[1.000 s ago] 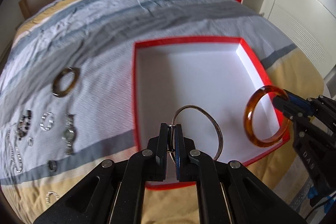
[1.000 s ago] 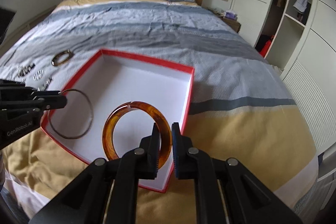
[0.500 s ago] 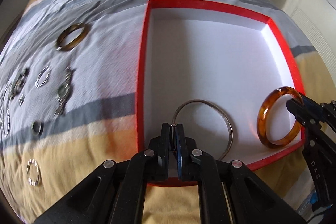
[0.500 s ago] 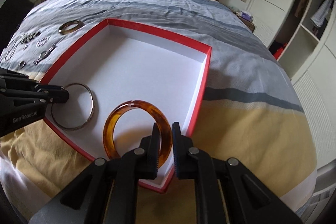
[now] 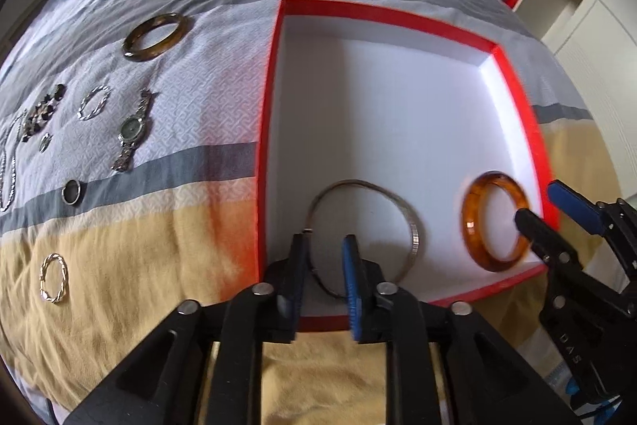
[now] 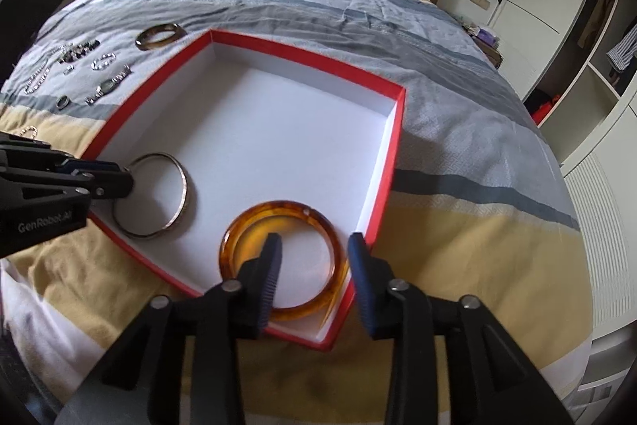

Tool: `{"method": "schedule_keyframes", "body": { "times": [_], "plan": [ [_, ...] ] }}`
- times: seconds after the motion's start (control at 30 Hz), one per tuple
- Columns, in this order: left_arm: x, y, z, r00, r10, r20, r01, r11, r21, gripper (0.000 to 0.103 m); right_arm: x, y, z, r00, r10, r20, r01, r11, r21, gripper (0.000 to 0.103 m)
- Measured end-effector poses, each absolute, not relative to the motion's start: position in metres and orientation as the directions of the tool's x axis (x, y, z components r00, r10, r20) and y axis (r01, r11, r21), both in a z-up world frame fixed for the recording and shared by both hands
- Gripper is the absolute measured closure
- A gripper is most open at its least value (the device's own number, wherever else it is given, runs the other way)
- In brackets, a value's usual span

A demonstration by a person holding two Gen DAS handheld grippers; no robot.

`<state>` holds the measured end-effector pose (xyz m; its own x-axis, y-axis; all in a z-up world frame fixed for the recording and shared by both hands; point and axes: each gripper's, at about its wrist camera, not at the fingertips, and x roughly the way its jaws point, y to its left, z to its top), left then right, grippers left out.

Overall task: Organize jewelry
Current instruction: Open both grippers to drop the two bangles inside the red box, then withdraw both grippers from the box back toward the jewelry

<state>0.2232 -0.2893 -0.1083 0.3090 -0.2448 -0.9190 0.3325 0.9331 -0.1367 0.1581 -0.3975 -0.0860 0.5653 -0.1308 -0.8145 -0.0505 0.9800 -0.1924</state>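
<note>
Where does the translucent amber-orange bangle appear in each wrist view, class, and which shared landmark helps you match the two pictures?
Left wrist view: the amber-orange bangle is at lower right, in the red-rimmed white box's near right corner.
Right wrist view: it sits low in the centre, around one finger of the right gripper.
Shared landmark: the thin silver bangle beside it in the box.

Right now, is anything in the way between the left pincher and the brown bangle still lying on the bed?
Nothing visible blocks it. The brown bangle lies on open bedspread, left of the red box; the left gripper is opening over the silver bangle.
</note>
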Motion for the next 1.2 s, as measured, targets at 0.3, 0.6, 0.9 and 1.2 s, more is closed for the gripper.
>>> {"method": "schedule_keyframes", "body": {
  "times": [0.3,0.6,0.9,1.2],
  "plan": [
    [0.192,-0.281,-0.058,0.401,-0.294,-0.868,0.391,0.912,-0.128,0.052,0.126,-0.418,-0.041,0.62,-0.15,-0.771,0.069,0.988,-0.136,0.058],
    [0.127,-0.243,0.009,0.548,-0.279,-0.789,0.428,0.903,-0.022,0.04,0.068,-0.402,0.007,0.692,-0.125,-0.711,0.118,0.991,-0.059,0.058],
    [0.063,-0.17,0.05,0.645,-0.237,-0.726,0.406,0.912,0.063,0.022,0.018,-0.348,0.05,0.759,-0.064,-0.647,0.062,0.998,-0.027,0.058],
    [0.041,-0.085,0.058,0.702,-0.16,-0.694,0.243,0.97,0.022,0.019,-0.002,-0.302,0.075,0.791,-0.01,-0.611,-0.018,0.999,-0.039,0.058]
  ]
}}
